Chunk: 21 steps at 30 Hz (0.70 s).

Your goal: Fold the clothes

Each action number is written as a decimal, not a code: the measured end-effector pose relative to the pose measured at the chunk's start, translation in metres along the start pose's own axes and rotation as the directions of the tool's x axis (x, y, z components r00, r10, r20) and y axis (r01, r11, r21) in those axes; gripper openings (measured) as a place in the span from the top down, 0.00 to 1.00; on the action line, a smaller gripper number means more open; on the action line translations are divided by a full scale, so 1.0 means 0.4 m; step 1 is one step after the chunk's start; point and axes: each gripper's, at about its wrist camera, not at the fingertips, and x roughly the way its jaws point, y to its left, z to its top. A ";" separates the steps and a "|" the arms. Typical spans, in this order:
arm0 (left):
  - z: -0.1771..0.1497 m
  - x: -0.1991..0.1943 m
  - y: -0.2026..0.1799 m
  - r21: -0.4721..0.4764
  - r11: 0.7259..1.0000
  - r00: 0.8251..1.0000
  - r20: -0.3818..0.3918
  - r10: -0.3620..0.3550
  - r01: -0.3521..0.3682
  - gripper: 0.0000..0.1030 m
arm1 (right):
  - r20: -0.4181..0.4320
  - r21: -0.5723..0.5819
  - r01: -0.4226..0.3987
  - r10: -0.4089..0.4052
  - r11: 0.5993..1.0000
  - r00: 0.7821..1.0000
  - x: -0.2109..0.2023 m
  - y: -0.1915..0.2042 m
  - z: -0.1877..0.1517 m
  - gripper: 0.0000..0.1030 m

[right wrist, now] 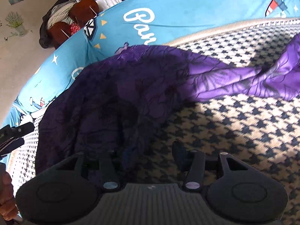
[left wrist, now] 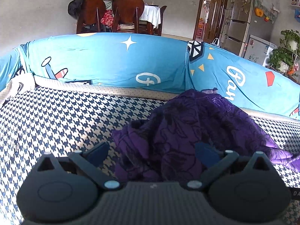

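We hold both tongs over the houndstooth sofa seat (left wrist: 56,116). The left tongs (left wrist: 151,153) gape wide, the crumpled purple garment (left wrist: 187,127) bunched between and beyond their tips. The right tongs (right wrist: 150,155) stand parted, gripping nothing, the garment's edge just ahead, spreading leftward.

The thin purple floral-print cloth garment (right wrist: 116,93) shines faintly; the woven houndstooth sofa cover (left wrist: 56,116) looks coarse, the black plastic grippers matt.

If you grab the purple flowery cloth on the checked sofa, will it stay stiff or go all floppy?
Probably floppy: the purple flowery cloth already lies in soft wrinkles and folds. It looks thin, so likely light. One part trails off sideways, so it would probably dangle.
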 end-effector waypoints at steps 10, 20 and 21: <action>-0.012 -0.004 0.019 0.004 1.000 1.000 -0.015 -0.009 0.009 0.00 | -0.079 0.179 -0.096 0.112 0.979 0.991 0.083 0.005 -0.029 0.50; -0.078 -0.047 0.055 -0.049 0.998 0.999 -0.032 -0.033 0.031 0.00 | 0.087 -0.001 -0.051 0.051 0.999 0.995 0.015 0.057 -0.014 0.92; -0.088 -0.056 0.059 -0.052 0.998 0.999 -0.028 -0.031 0.030 0.00 | 0.122 -0.020 -0.045 0.047 0.999 0.991 -0.005 0.060 -0.007 0.92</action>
